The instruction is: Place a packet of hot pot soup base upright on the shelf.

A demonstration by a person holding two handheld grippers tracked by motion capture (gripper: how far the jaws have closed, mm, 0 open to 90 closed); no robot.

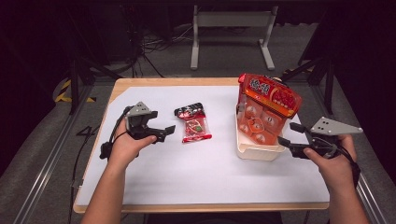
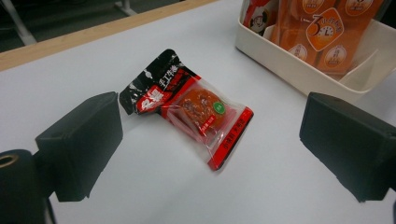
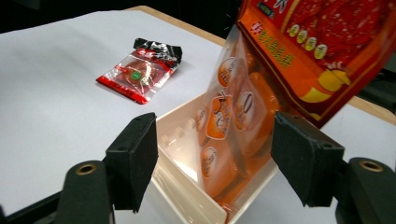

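A small red and black snack packet lies flat on the white table cover. My left gripper is just left of it, open and apart from it. In the left gripper view the packet lies ahead on the table between the two wide-apart jaws of that gripper, untouched. A big orange bag stands tilted in a white box. My right gripper hovers by the box's right side, open. The right gripper view shows the bag and the box ahead of that gripper, whose pads press on nothing.
The white cover spans a wooden table whose edge runs along the near side. A metal stand and cables lie on the floor beyond the far edge. Aluminium rails flank the table.
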